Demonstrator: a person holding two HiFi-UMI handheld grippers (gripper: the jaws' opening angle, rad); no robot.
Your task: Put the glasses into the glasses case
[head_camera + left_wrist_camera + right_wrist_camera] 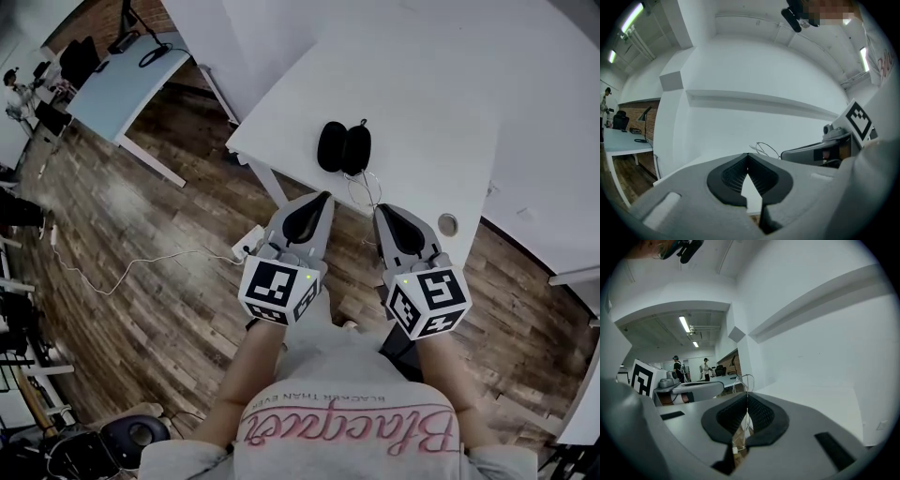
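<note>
Grey L gripper (325, 197): jaws shut, pads meeting at the tips, nothing between them. Held over the floor, just short of the table's near edge.
Grey R gripper (379, 208): same, tips pressed together & empty. Sits beside the L one w/ a gap between the 2.
Marker cubes: 2, one per gripper, close to my chest.
Wood floor (169, 206): under both grippers, wide open to my L.
Power strip (246, 248): 1, white, on the floor just L of the L gripper. 1 white cable (141, 267) trails off L from it.
Table (422, 103): white; near edge runs diagonally from a corner at L down to the R. 1 white leg (270, 183) shows below that corner.
Grommet (448, 224): 1 round hole in the top, near the edge, R of the R gripper.
Glasses (363, 192): 1 pair, thin wire frame, lying on the top right at the near edge, just ahead of the R tips. Can't tell if they touch. Outside the case.
Glasses case (344, 147): 1, black, open, 2 shells side by side, just beyond the glasses & further in from the edge.
Room: broad white top spreads beyond & to the R of the case.
Far desk (131, 80): 1 pale top, well off to the far L.
People (676, 366): 2, standing far off in the R gripper view.
</note>
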